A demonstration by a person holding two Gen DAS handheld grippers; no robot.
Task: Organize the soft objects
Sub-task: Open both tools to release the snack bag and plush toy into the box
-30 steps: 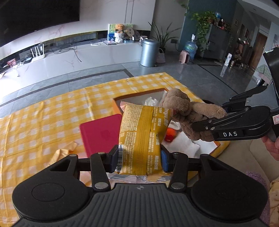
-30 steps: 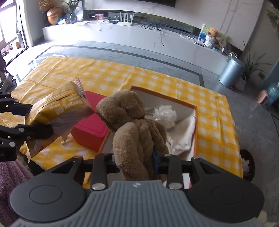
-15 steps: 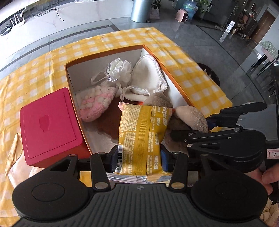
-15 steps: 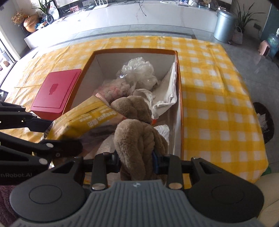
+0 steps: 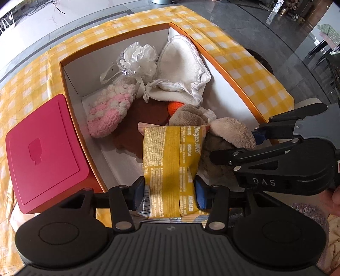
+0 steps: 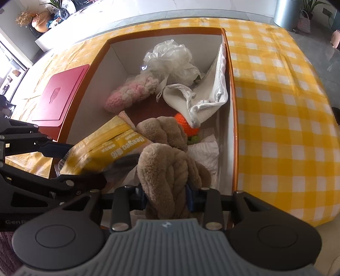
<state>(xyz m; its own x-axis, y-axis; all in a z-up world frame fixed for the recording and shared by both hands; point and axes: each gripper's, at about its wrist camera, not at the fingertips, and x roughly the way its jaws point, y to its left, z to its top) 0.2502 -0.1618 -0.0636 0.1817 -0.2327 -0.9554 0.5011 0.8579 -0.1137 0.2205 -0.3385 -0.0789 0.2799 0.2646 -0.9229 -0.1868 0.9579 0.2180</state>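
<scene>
Here, above the open orange box (image 5: 231, 70), the left gripper (image 5: 169, 189) has just been easing its jaws around a yellow packet (image 5: 170, 161) between them; beside it, the right gripper (image 6: 166, 196) pinches a brown plush toy (image 6: 165, 169), both apparently poised for release inside.

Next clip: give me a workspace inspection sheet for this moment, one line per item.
Surface: yellow checked cloth over the table.
Job's things: open orange box holds a pink knit piece, white mesh ball, white cloth, orange knit toy; yellow pack and brown plush are over the box.
Clutter: red case beside the box.
Grippers: left tongs, just opening a little, flank the pack; right tongs shut on the plush.
Cables: nothing seen near the work.
Surroundings: tiled floor, grey bin, plants.
</scene>
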